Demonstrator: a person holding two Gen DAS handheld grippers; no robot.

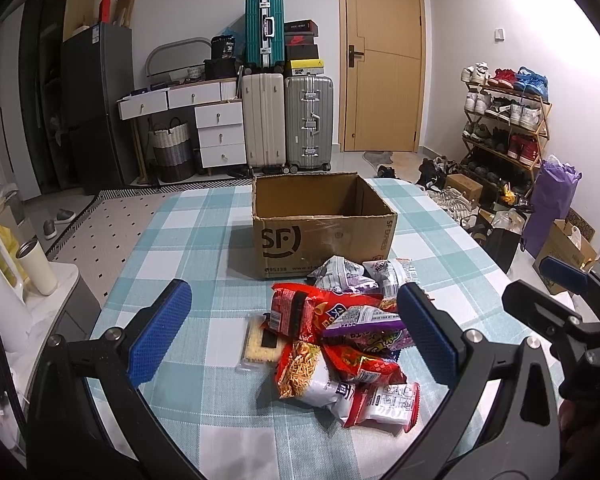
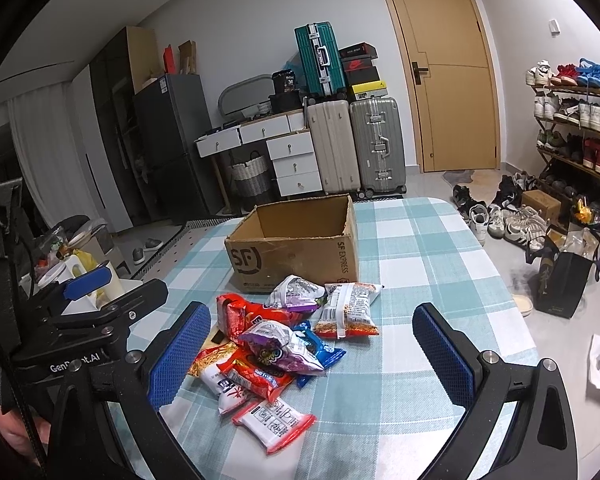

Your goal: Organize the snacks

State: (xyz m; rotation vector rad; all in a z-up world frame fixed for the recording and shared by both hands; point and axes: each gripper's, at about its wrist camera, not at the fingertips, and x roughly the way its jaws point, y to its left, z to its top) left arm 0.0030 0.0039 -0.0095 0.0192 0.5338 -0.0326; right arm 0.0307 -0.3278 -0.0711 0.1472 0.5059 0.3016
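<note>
A pile of snack packets lies on the checked tablecloth, in front of an open, empty cardboard box marked SF. The pile and box also show in the right wrist view. My left gripper is open and empty, hovering over the pile's near side. My right gripper is open and empty, just right of the pile. The right gripper shows at the left wrist view's right edge; the left gripper shows at the right wrist view's left edge.
A side stand with a white cup and kettle is left of the table. Suitcases, a drawer unit and a door are behind. A shoe rack, bags and shoes fill the floor at right.
</note>
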